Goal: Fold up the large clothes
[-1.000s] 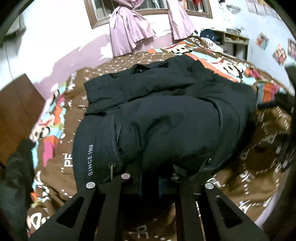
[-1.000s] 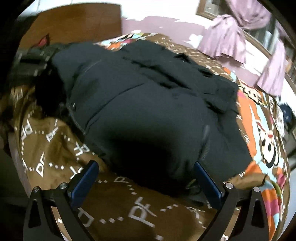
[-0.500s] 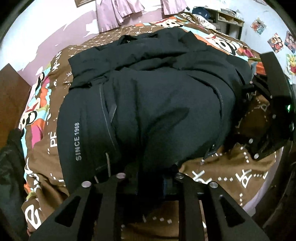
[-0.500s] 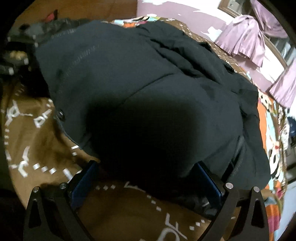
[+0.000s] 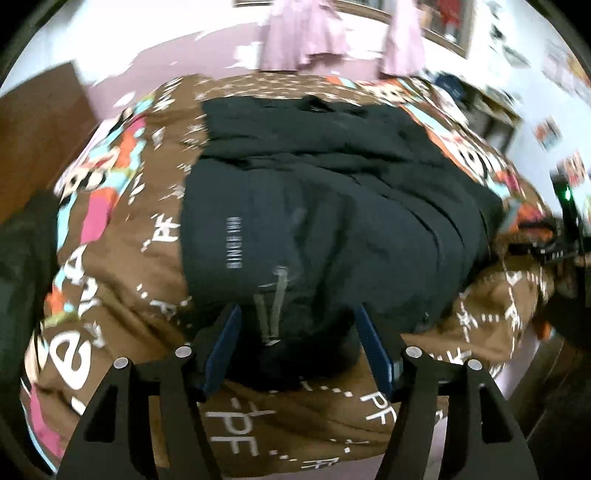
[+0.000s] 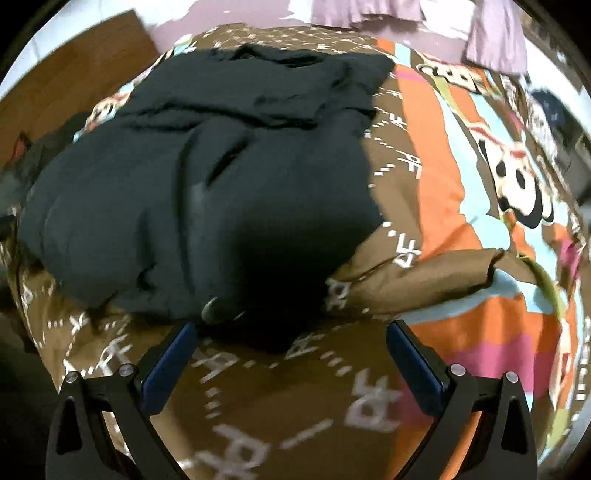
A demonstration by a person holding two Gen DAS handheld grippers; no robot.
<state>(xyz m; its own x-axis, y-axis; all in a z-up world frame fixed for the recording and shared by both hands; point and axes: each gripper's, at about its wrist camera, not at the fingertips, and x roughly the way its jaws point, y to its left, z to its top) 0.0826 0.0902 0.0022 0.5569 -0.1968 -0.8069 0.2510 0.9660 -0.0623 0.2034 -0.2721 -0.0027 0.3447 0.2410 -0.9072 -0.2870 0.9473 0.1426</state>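
Observation:
A large black padded jacket (image 5: 332,206) lies folded in a bulky heap on the bed, with white lettering on one panel and a zip pull hanging at its near edge. It also fills the left of the right wrist view (image 6: 207,192). My left gripper (image 5: 295,343) is open, its blue pads either side of the jacket's near hem. My right gripper (image 6: 291,347) is open and empty just short of the jacket's near edge, over the bedspread.
The bed carries a brown bedspread (image 6: 332,406) with white letters and bright cartoon patches (image 6: 517,192). A wooden headboard (image 5: 33,133) stands at left, pink curtains (image 5: 303,33) at the back wall. The other gripper's body (image 5: 569,236) shows at the right edge.
My left gripper has opened and let go of the jacket's hem, which now rests on the bed. My right gripper has pulled back off the jacket and swung to the right.

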